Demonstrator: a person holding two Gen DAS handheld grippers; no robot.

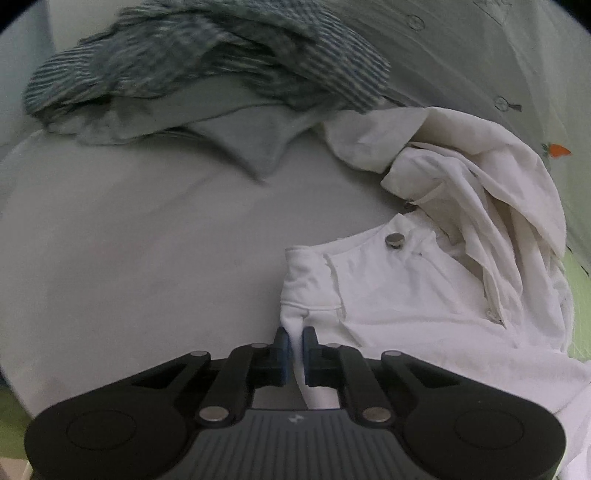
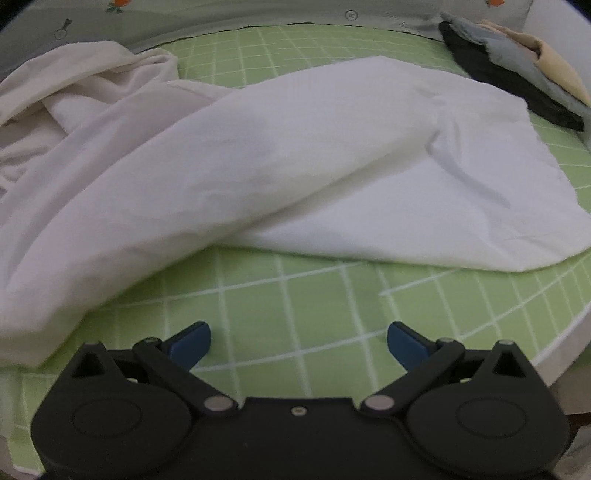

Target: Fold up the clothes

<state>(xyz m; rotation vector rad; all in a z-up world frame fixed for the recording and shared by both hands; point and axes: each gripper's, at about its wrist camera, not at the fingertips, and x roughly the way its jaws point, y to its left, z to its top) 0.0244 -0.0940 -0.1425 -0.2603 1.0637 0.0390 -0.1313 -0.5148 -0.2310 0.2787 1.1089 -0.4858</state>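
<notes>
White trousers (image 1: pixel 402 291) with a metal waist button (image 1: pixel 394 240) lie bunched at the right of the left wrist view. My left gripper (image 1: pixel 294 345) is shut on a corner of their waistband. In the right wrist view the trousers' legs (image 2: pixel 280 166) lie spread across a green gridded sheet (image 2: pixel 295 317). My right gripper (image 2: pixel 298 341) is open and empty, just above the sheet, a little in front of the trousers' near edge.
A grey garment (image 1: pixel 140 251) covers the surface left of the trousers, with a blue striped garment (image 1: pixel 207 62) behind it. A stack of folded dark, grey and beige clothes (image 2: pixel 517 70) sits at the far right. A patterned cloth (image 2: pixel 221 18) runs along the back.
</notes>
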